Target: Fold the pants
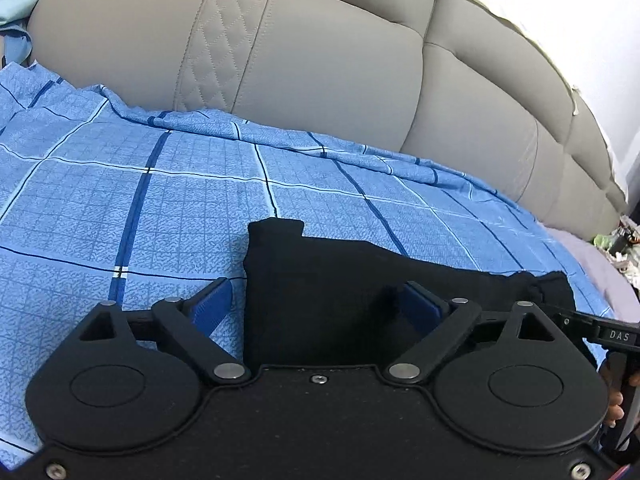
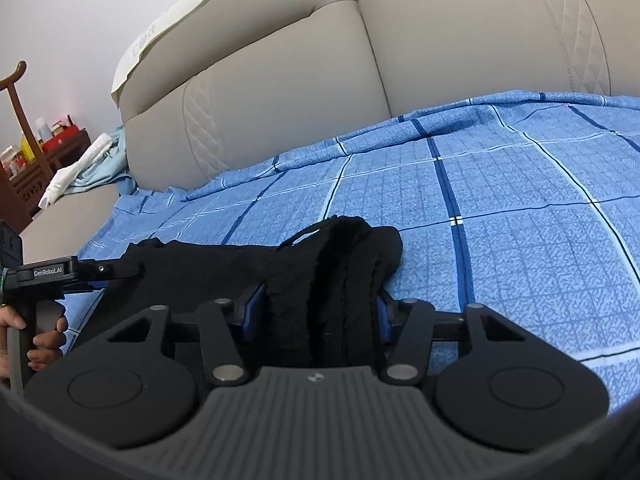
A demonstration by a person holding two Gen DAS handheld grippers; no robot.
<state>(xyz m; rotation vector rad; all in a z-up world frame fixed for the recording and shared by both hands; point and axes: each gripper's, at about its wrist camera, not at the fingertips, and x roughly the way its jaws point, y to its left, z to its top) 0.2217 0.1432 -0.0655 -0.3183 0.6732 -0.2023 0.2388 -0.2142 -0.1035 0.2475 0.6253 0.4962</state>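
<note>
Left claw gapes over black pants; right claw clamps bunched pants at 12 o'clock on the bed.

I see black pants on a blue sheet with a check of dark blue, white and thin black lines. Behind the sheet, the headboard is grey-beige with diamond stitching. My gripper pads are blue.
</note>
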